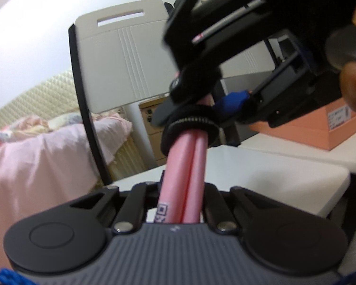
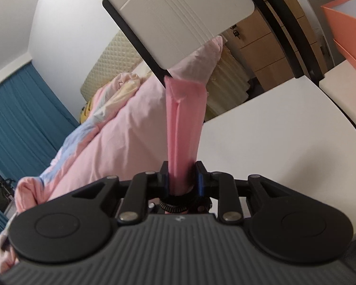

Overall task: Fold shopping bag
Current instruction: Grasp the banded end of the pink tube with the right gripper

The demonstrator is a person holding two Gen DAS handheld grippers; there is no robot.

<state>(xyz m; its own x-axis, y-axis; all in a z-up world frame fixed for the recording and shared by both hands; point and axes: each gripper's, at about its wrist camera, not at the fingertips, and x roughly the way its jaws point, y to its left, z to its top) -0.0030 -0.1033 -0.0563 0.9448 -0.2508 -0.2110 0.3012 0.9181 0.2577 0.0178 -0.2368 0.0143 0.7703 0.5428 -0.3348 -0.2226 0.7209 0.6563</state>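
Observation:
The shopping bag is rolled into a slim pink tube [image 1: 186, 166] and held above the white table [image 1: 261, 173] between both grippers. My left gripper [image 1: 181, 190] is shut on its near end, where a printed code shows. A black elastic band [image 1: 189, 128] circles the tube further up. There my right gripper [image 1: 208, 97] clamps it, one blue pad [image 1: 235, 101] showing. In the right wrist view the pink tube [image 2: 185, 123] sticks out forward from my right gripper [image 2: 182, 178], shut on it. The black band [image 2: 175, 201] sits just behind the pads.
A salmon box [image 1: 320, 128] lies on the table at the right. A white chair back [image 1: 121, 54] stands behind the table edge. Beyond it are a bed with pink bedding [image 1: 35, 166] and wooden drawers [image 1: 154, 123]. A person's fingers [image 1: 353, 90] grip the right tool.

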